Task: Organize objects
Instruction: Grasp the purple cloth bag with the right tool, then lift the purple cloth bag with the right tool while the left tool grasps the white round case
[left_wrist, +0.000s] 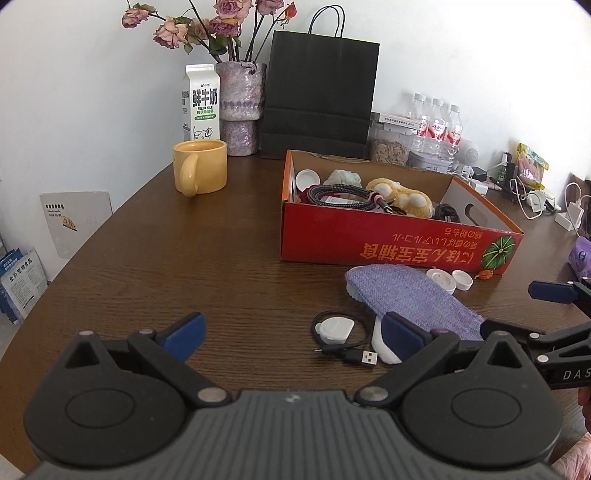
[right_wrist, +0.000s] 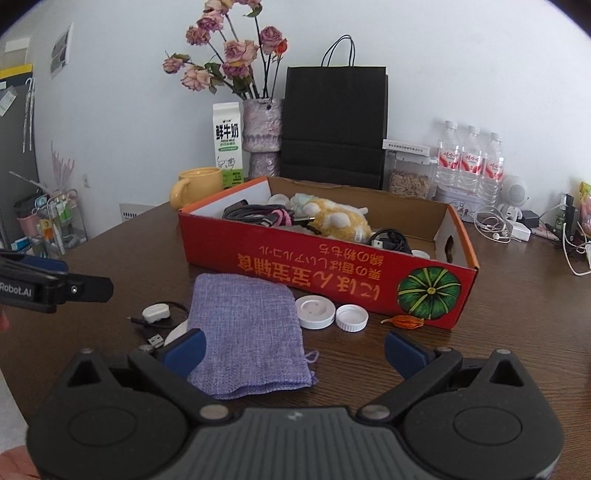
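A red cardboard box (left_wrist: 391, 242) (right_wrist: 325, 269) sits on the brown table and holds cables, a yellow plush toy (right_wrist: 340, 218), a white lid and a pale green item. In front of it lie a purple cloth pouch (left_wrist: 410, 295) (right_wrist: 247, 328), two white round lids (right_wrist: 316, 312) (right_wrist: 351, 317), a small orange husk (right_wrist: 404, 321) and a white charger puck with a black USB cable (left_wrist: 334, 330) (right_wrist: 157, 313). My left gripper (left_wrist: 293, 338) is open and empty, low over the table near the charger. My right gripper (right_wrist: 293, 350) is open and empty, over the pouch's near edge.
A yellow mug (left_wrist: 199, 170), milk carton (left_wrist: 201, 103), vase of dried roses (left_wrist: 240, 107) and black paper bag (left_wrist: 319, 96) stand at the back. Water bottles (right_wrist: 469, 162), a seed jar (right_wrist: 408, 181), chargers and earphones (right_wrist: 495, 225) crowd the right back. The table edge curves at left.
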